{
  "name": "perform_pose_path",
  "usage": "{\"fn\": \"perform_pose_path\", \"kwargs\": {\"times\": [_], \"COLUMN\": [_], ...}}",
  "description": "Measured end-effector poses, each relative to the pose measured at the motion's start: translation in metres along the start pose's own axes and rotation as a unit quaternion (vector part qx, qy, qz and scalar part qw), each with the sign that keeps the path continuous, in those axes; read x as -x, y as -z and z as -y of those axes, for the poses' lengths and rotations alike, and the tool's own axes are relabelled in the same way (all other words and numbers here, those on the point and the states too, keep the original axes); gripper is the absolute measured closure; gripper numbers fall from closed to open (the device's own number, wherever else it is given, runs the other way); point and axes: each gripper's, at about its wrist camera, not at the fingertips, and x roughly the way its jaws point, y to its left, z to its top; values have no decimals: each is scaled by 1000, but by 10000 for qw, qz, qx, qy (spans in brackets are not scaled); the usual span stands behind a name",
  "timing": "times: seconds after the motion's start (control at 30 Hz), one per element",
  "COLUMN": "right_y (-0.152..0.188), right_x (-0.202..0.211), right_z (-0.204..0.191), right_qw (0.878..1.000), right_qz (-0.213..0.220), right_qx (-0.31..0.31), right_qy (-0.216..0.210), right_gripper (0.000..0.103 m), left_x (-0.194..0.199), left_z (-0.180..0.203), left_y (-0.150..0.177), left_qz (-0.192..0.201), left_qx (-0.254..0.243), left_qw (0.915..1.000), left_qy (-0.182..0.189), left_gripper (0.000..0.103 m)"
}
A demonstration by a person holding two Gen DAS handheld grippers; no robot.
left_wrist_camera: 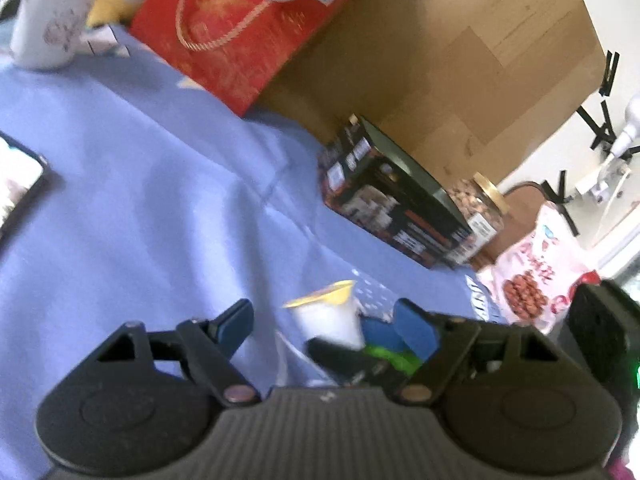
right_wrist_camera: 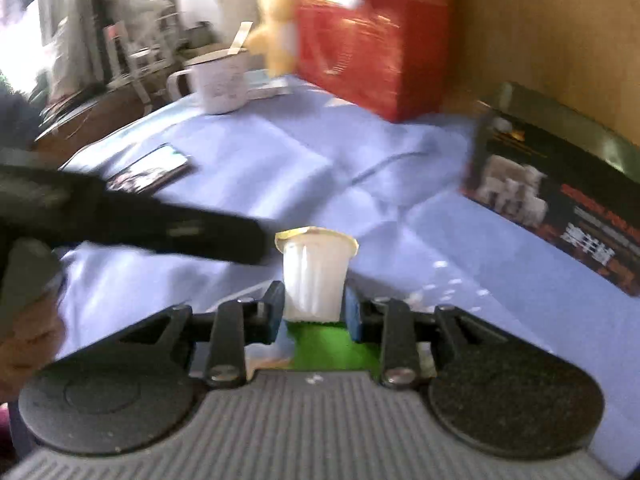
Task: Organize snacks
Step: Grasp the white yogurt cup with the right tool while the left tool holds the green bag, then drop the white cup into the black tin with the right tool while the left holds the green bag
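1. Left wrist view: the left claw (left_wrist_camera: 324,326) is hanging released over the blue tablecloth (left_wrist_camera: 140,200) on the tabletop, its blue pads standing wide apart with nothing pressed between them.
2. Just ahead of it, between its two fingers, a small white cup (left_wrist_camera: 330,312) with a yellow rim is showing, tilted, with the right claw's blue pads at its lower right. The cup is touching neither left finger.
3. Farther ahead and to the right of the left claw, a dark box (left_wrist_camera: 396,204) is lying on the cloth, with a jar of nuts (left_wrist_camera: 480,204) just behind it and a pink snack bag (left_wrist_camera: 536,272) to the right.
4. Well ahead, a red gift box (left_wrist_camera: 236,32) is leaning against a big cardboard box (left_wrist_camera: 460,60). A white mug (left_wrist_camera: 48,24) is standing at far left, and a phone (left_wrist_camera: 16,184) is lying at the left edge.
5. Right wrist view: the right claw (right_wrist_camera: 313,312) is gripping the white cup (right_wrist_camera: 314,276) by its lower body, both pads pressing its sides and the cup standing upright between them.
6. Left of the cup, the left claw's dark finger (right_wrist_camera: 160,228) is reaching in, its tip just beside the cup's rim.
7. Ahead and to the right is the dark box (right_wrist_camera: 560,184); far ahead are the red gift box (right_wrist_camera: 380,40), a yellow plush toy (right_wrist_camera: 280,20) and the mug (right_wrist_camera: 220,80); the phone (right_wrist_camera: 150,174) is lying ahead at left.
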Motion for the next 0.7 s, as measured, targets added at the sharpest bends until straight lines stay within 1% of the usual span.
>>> {"fn": "perform_pose_path", "kwargs": {"times": [0.07,0.1,0.13,0.2,0.3,0.33,0.37,0.5,0.6,0.7], "right_y": [9,12,15,16,8,6,0,-31,-56,-77], "right_x": [2,2,4,7,14,18,22,39,43,35], "right_z": [-14,-18,-19,-19,-5,2,9,41,75,112], "right_qw": [9998,9994,9991,9985,9967,9956,9937,9819,9737,9711], "right_qz": [132,206,275,381,633,758,910,1510,1748,1731], "right_qx": [164,229,266,258,185,129,87,-71,-323,-597], "right_qy": [63,123,177,292,466,530,641,1141,1422,1532], "right_gripper": [68,68,69,69,69,69,69,69,69,69], "left_x": [-8,-10,-13,-16,-20,-23,-28,-49,-77,-110], "left_z": [2,2,3,6,23,31,42,90,112,122], "left_y": [1,2,3,-1,-19,-26,-36,-75,-106,-128], "left_qz": [-104,-155,-192,-200,-123,-107,-81,228,324,231], "left_qx": [59,89,120,101,-88,-170,-275,-910,-1140,-1214], "left_qw": [9999,9998,9997,9997,9999,9997,9993,9951,9920,9916], "left_qy": [53,43,-2,-36,72,171,243,298,432,393], "left_gripper": [24,29,37,45,46,50,50,49,49,48]}}
